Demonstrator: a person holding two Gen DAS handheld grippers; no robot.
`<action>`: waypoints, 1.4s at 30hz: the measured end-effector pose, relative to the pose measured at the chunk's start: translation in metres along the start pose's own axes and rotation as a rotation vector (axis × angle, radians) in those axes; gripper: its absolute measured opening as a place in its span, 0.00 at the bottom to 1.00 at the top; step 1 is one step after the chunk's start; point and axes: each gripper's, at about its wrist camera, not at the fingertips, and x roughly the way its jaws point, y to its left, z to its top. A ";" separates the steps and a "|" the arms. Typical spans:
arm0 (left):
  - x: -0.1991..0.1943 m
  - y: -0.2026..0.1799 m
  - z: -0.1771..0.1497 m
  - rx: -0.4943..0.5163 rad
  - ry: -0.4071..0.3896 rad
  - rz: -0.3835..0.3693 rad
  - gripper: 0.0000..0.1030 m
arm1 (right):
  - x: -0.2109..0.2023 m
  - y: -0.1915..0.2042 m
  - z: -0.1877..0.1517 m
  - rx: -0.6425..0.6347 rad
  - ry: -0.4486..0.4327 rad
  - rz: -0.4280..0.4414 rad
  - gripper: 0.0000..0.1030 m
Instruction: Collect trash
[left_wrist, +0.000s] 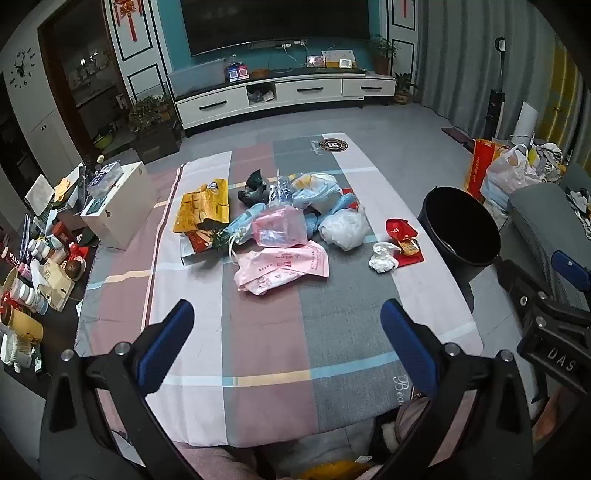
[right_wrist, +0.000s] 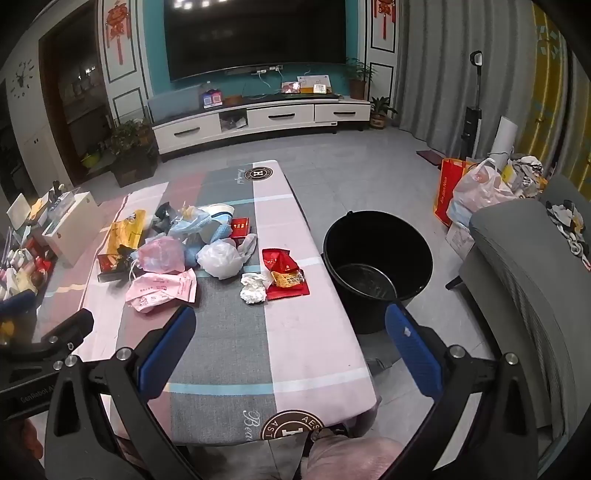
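Both grippers hang above the near end of the cloth-covered bench, angled down, nothing in either. The left gripper has its jaws spread wide; the right gripper likewise.

The trash lies mid-frame in the left wrist view: a heap of plastic bags, a yellow bag at its left and a pink printed bag nearest the camera. Apart, toward the right edge of the bench, sit a crumpled white tissue and, touching it, red snack wrappers. A black bucket stands on the floor just beside that edge, apparently empty.

Assessment: all items look light, soft and crushable; the film bags are likely slippery. Best taken at a bunched fold or crumpled ridge, not a flat sheet. The tissue, nearest the bucket, looks the easiest first pick.
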 end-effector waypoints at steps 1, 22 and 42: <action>0.001 0.000 0.000 0.002 0.007 0.007 0.98 | 0.000 0.000 0.000 0.003 0.000 0.003 0.97; 0.003 0.007 -0.003 -0.010 -0.003 0.021 0.98 | 0.000 0.002 0.000 -0.006 0.001 0.004 0.97; 0.007 0.010 -0.006 -0.013 0.003 0.022 0.98 | 0.002 0.004 0.000 -0.006 0.004 0.009 0.97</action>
